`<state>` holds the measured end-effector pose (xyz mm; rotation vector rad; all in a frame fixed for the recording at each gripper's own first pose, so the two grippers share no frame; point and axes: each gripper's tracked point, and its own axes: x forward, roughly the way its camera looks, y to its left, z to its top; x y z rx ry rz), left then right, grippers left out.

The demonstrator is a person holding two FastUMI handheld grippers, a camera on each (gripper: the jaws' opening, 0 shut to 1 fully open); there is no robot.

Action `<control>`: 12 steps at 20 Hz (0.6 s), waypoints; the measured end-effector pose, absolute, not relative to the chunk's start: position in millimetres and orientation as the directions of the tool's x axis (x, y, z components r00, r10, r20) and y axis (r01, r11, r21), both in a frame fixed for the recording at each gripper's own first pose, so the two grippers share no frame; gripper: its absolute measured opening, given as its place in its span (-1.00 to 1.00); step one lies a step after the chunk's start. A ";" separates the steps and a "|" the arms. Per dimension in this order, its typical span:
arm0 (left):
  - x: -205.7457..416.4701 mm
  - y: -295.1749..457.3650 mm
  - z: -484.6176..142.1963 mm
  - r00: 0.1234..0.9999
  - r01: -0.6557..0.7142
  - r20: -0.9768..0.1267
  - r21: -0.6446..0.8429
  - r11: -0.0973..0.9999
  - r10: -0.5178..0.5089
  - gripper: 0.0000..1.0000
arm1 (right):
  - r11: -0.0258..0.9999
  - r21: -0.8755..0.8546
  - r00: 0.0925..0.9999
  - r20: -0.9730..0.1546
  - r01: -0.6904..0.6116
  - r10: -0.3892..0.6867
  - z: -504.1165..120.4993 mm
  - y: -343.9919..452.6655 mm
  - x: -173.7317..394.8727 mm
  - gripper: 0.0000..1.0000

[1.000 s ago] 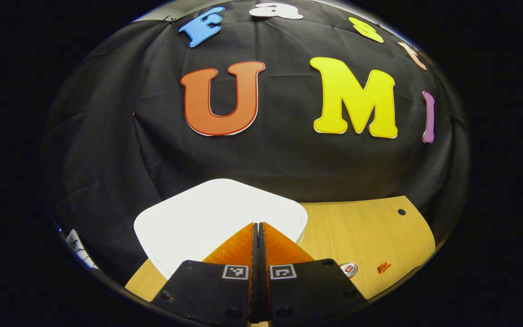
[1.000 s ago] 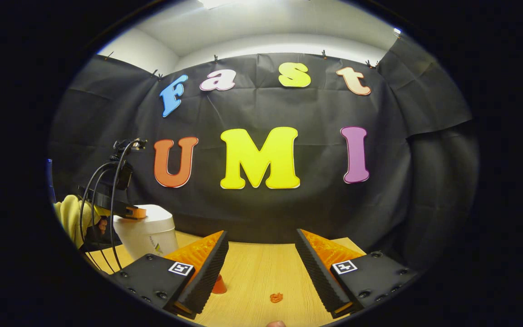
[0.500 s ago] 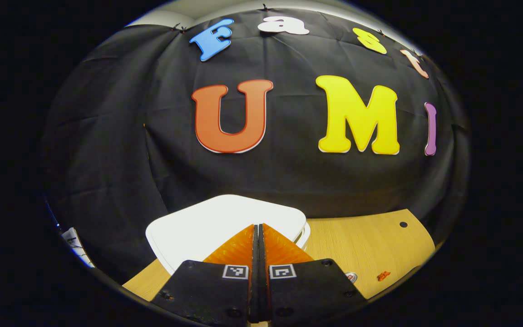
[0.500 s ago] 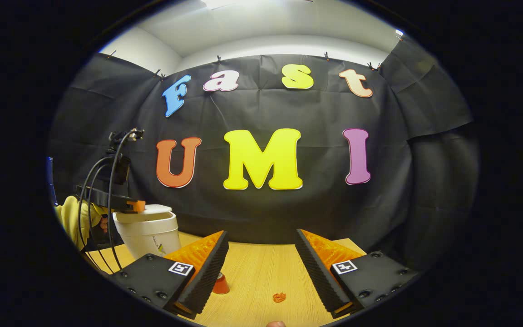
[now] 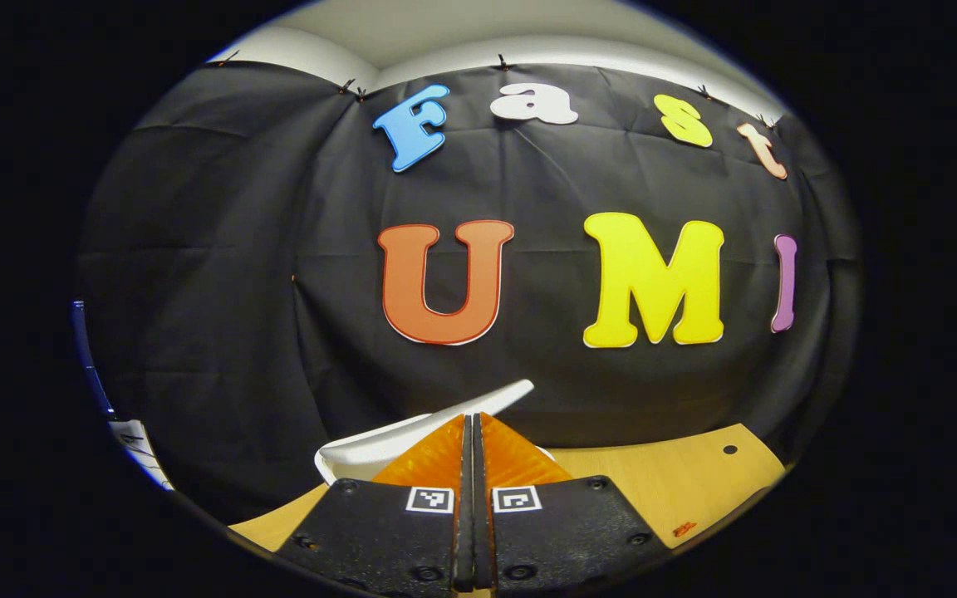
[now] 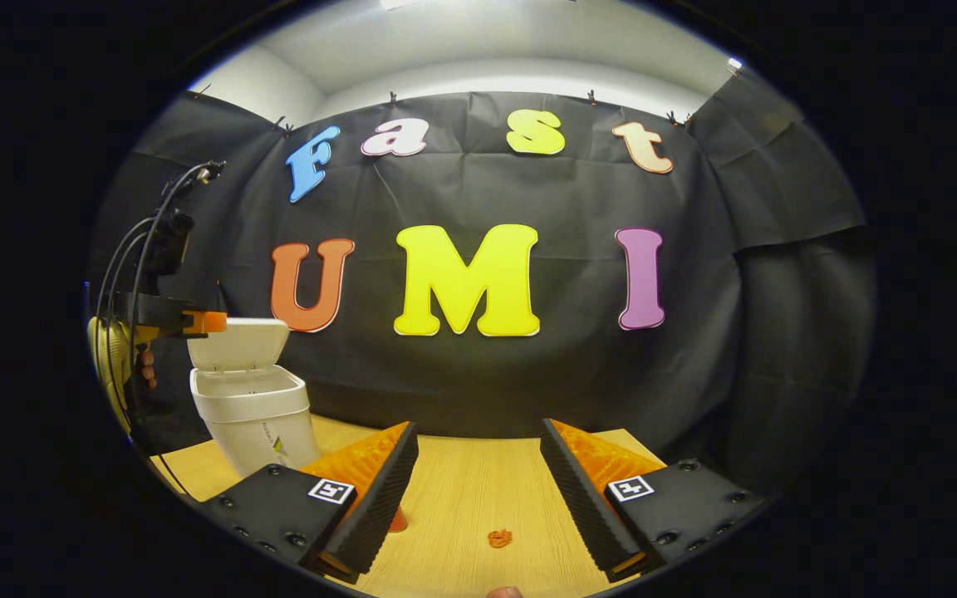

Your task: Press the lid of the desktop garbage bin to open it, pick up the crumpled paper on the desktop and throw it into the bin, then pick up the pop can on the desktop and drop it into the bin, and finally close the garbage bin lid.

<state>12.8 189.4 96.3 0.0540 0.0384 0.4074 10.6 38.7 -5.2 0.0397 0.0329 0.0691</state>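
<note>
A recording booth: black cloth wall (image 6: 528, 374) clipped up behind a pale wooden table (image 6: 470, 498), plain ceiling (image 6: 487, 41) overhead.

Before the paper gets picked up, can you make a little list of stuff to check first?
1. Bin lid up: ok, it stands raised above the white bin.
2. Right gripper open: ok, fingers wide apart.
3. Crumpled paper reachable: ok, lying on the table just ahead between the fingers.
4. Left gripper out of the way: cannot tell; it is shut, beside the lid.
5. Pop can away from the paper: ok, apart from it.
</note>
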 end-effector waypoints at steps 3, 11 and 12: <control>6.3 175.5 95.7 0.928 -0.371 -0.018 0.065 0.926 0.373 -0.90 | 0.996 0.051 0.996 -0.049 -0.069 0.071 -12.9 39.0 14.2 0.89; -4.9 147.9 83.0 0.946 -0.322 -0.016 0.042 0.946 0.323 0.51 | 0.998 0.051 0.986 -0.158 -0.045 0.053 -59.1 28.1 40.7 0.89; -7.4 147.5 81.0 0.946 -0.324 -0.019 0.035 0.946 0.324 0.58 | 0.999 0.035 0.982 -0.182 -0.035 0.041 -68.4 25.5 44.8 0.89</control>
